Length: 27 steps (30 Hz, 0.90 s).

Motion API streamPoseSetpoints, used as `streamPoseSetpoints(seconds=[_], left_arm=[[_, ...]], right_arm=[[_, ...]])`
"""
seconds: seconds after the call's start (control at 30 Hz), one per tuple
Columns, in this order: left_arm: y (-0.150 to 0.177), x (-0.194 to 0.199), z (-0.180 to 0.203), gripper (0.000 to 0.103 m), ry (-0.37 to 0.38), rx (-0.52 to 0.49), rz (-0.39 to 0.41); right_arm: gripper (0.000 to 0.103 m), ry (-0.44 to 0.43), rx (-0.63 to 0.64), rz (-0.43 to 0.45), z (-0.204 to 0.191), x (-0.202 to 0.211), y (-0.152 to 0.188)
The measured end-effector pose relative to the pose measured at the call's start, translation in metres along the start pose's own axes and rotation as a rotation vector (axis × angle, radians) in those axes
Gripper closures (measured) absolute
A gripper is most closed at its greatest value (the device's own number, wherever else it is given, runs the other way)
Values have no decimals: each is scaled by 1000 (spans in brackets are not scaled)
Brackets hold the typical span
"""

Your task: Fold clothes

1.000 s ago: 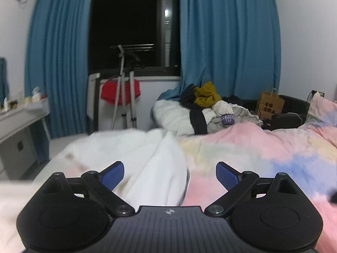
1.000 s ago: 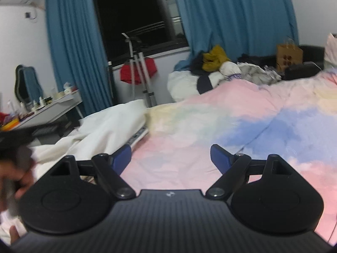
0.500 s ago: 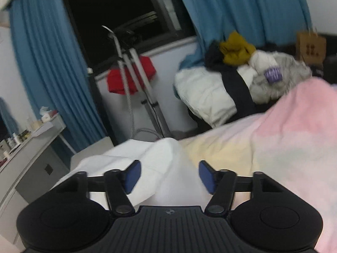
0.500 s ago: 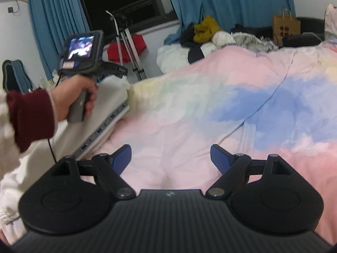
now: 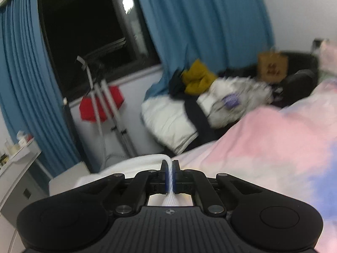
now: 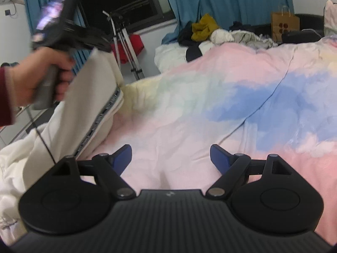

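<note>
A white garment with a dark patterned stripe [image 6: 84, 103] lies at the left edge of the bed. My left gripper [image 5: 170, 169] is shut on a fold of the white garment [image 5: 134, 164] and holds it lifted above the bed. In the right wrist view the left gripper [image 6: 63, 31] shows at upper left in a hand, with the cloth hanging from it. My right gripper [image 6: 171, 158] is open and empty, low over the pastel duvet [image 6: 210, 109].
A pile of clothes [image 6: 210, 31] with a mustard garment [image 5: 198, 78] sits beyond the bed's far end. A tripod [image 5: 105, 109] and a red cloth [image 5: 99, 105] stand under the dark window. A desk [image 5: 14, 160] is at left. A paper bag [image 6: 285, 24] stands at back right.
My left gripper has shut on the white garment and risen, lifting the cloth off the bed. My right gripper has stayed open over the duvet.
</note>
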<state>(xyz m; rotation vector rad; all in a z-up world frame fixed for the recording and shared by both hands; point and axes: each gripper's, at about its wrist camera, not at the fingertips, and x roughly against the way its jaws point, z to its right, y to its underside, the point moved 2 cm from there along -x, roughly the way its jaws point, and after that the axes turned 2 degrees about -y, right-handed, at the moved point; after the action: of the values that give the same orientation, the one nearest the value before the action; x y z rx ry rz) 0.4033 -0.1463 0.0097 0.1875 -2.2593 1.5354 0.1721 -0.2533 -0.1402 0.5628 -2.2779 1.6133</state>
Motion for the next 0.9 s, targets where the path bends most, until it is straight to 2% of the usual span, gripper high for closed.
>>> streamPoseSetpoints(seconds=[0.17, 0.27, 0.33, 0.47, 0.6, 0.73, 0.87, 0.9], left_arm=[[1, 113, -5, 100, 162, -2, 83], [29, 179, -1, 100, 270, -16, 109], [59, 212, 4, 100, 314, -1, 107], [128, 240, 15, 100, 353, 53, 65], [193, 262, 23, 100, 387, 126, 17], [215, 251, 7, 100, 382, 270, -30], [214, 244, -1, 99, 376, 284, -29], [215, 243, -1, 99, 374, 290, -33]], right_arm=[[20, 23, -35, 56, 3, 23, -8], [20, 26, -83, 87, 9, 37, -13], [20, 23, -118, 111, 13, 47, -16], [20, -1, -166, 118, 17, 57, -16], [20, -59, -235, 83, 19, 57, -10], [20, -96, -286, 38, 20, 50, -4], [20, -129, -325, 17, 21, 42, -3], [23, -141, -339, 11, 22, 39, -3]])
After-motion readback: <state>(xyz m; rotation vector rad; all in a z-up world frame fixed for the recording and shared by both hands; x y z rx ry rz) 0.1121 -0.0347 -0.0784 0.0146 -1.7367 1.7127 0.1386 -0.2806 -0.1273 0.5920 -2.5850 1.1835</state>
